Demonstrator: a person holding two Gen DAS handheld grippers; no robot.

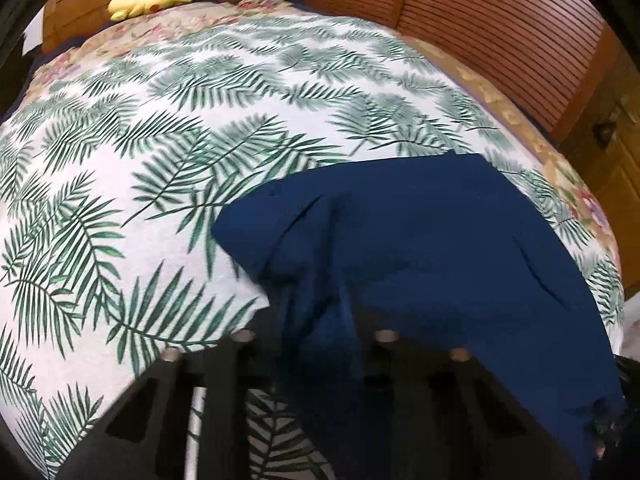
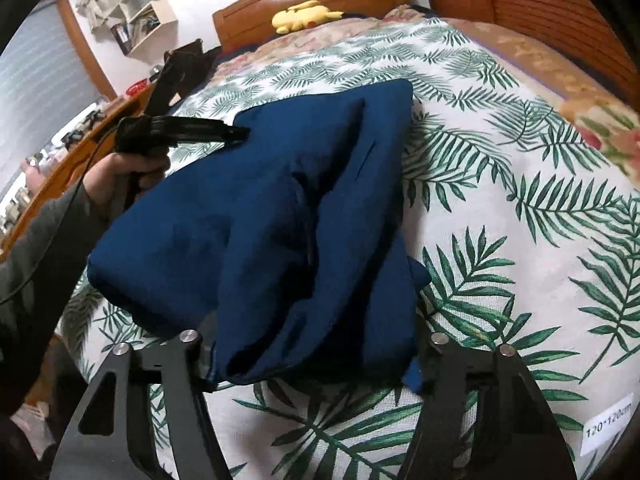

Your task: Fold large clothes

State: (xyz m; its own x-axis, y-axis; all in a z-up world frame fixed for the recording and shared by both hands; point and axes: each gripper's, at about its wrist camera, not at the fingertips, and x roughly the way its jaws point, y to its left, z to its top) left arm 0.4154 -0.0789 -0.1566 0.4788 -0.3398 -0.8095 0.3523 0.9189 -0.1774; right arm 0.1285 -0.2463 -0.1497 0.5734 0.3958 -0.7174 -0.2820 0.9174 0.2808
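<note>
Navy garment (image 2: 280,208) lies on the leaf-print sheet (image 2: 520,208), toward the near edge of the bed. It appears folded over at least once: layered, lumpy, deep creases down the middle. Judged partway; a flattening and a final fold seem left.

My left gripper (image 2: 240,134) pinches the cloth's far left edge, jaws closed on fabric. My right gripper (image 2: 312,344): arms spread wide, fabric bunched between them; whether the tips grip it, cannot tell. Fabric looks soft, heavy.

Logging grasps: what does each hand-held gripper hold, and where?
Left hand-held gripper pinches the blue garment at its far-left edge; the right one's hold cannot be told.
</note>
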